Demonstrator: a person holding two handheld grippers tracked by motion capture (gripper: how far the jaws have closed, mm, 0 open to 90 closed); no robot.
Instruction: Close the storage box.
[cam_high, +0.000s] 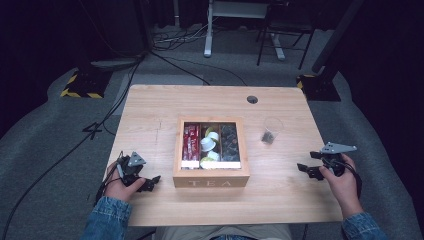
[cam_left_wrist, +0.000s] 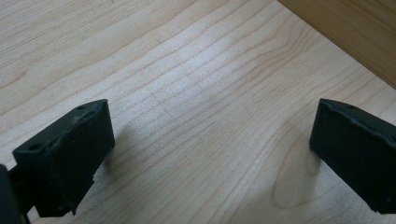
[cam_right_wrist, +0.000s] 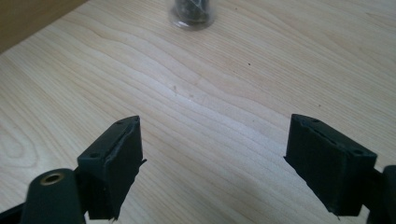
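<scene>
A wooden tea box (cam_high: 211, 179) marked TEA stands mid-table under a clear lid, with red packets, white and yellow pods and dark items in its three compartments. A clear plastic cup (cam_high: 271, 130) with something dark at its bottom stands to the box's right; its base (cam_right_wrist: 192, 14) shows at the top of the right gripper view. My left gripper (cam_high: 153, 182) rests low at the table's front left, open and empty, just left of the box, whose side (cam_left_wrist: 355, 32) crosses its view. My right gripper (cam_high: 306, 169) hovers at the front right, open, nothing between its fingers (cam_right_wrist: 114, 163).
The light wooden table (cam_high: 150, 110) has a round cable hole (cam_high: 252, 99) at the back. Beyond it on the grey floor lie cables, a desk leg and stand bases with yellow-black tape (cam_high: 80, 85). Bare wood lies under both grippers.
</scene>
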